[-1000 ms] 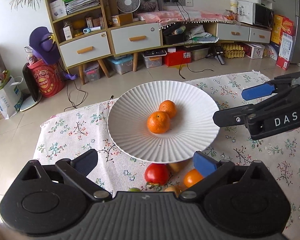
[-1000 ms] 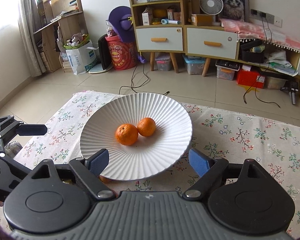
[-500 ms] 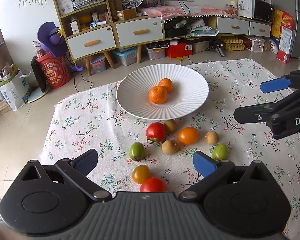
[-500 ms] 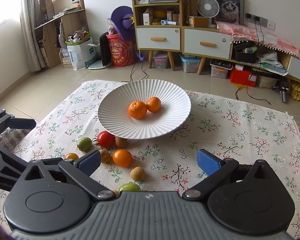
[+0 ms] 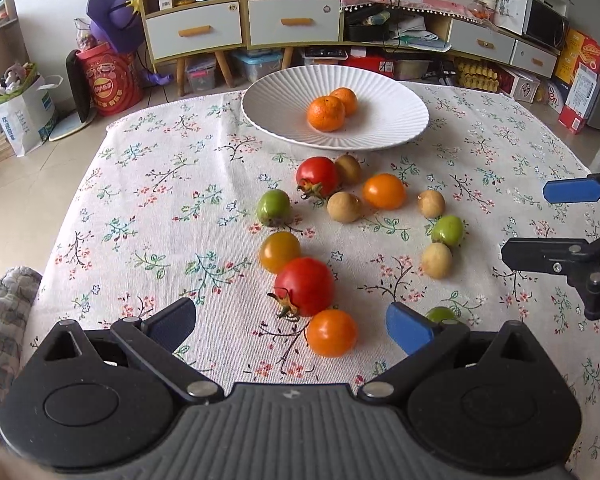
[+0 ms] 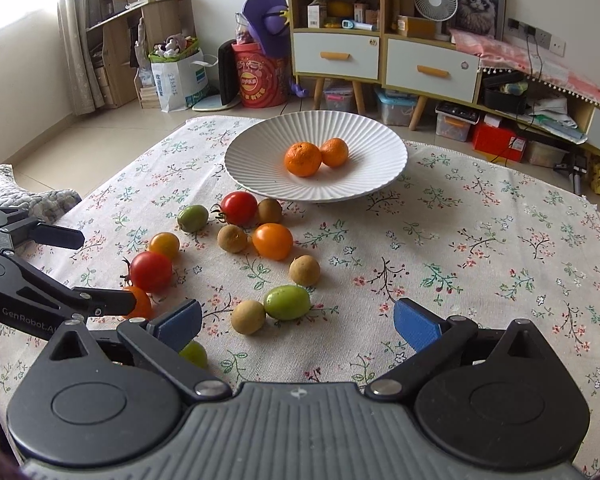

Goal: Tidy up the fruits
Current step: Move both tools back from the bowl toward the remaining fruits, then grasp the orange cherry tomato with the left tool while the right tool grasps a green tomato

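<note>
On the flowered tablecloth (image 5: 148,208) in front of me, I have loose small fruit scattered short of the white ribbed plate (image 5: 400,128), which already holds two mandarins (image 5: 326,113) touching each other near its middle. My left gripper (image 5: 292,326) hangs spread wide and empty just above the near cluster: an orange tomato (image 5: 332,333) sits between its fingers, touching a red tomato (image 5: 305,286) just behind it, with a yellow-orange one (image 5: 279,251) behind that. My right gripper (image 6: 298,322) is likewise wide apart and holds nothing, with a green fruit (image 6: 287,302) and a tan longan (image 6: 248,317), touching each other, lying between its pads. I judge these tomatoes light, smooth-skinned and soft, so they would roll or split under a hard squeeze; I would take one across its widest middle, pads on opposite flanks, clear of the stem, and close gently. The longans look firmer with a thin dry shell, though small and round enough to squirt out sideways. The nearest orange tomato seems the easiest first pick, but its red neighbour may get nudged.
</note>
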A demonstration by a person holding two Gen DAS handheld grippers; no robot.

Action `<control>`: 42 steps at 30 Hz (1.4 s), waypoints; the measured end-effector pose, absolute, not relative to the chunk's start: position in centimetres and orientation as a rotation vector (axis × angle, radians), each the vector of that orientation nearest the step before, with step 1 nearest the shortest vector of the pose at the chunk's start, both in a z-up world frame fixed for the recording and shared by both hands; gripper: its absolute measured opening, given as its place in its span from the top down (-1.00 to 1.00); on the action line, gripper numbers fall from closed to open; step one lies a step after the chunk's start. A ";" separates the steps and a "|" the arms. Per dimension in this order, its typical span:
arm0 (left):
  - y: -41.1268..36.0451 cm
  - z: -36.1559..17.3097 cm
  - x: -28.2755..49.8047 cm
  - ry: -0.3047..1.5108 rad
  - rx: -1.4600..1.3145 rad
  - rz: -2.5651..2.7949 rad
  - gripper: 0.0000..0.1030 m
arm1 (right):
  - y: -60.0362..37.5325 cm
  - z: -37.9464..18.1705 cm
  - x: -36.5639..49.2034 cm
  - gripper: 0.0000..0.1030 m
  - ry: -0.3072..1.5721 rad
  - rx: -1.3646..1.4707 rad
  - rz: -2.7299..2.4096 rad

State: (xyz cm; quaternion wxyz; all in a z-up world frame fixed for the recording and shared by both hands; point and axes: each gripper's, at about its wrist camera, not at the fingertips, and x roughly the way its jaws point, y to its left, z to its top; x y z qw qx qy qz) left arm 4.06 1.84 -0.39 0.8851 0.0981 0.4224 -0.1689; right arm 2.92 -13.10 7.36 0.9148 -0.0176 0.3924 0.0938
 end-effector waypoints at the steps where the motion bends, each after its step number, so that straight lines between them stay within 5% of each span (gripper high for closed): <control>1: 1.9 -0.7 4.0 0.881 0.207 -0.343 -0.92 | -13.0 7.2 2.9 -0.98 0.811 -0.037 0.196; 10: 2.3 -2.8 2.6 0.879 0.205 -0.355 -0.90 | -10.2 4.0 0.6 -0.98 0.865 -0.075 0.301; 16: 2.2 -2.8 2.4 0.873 0.150 -0.401 -0.55 | -8.8 3.4 -0.5 -0.97 0.854 -0.125 0.348; 28: 1.7 -3.0 2.7 0.868 0.135 -0.439 0.07 | -7.9 3.3 -0.9 -0.53 0.836 -0.123 0.386; 42: 1.5 -3.1 2.9 0.853 0.148 -0.435 0.25 | -7.3 3.2 -0.3 0.02 0.826 -0.098 0.392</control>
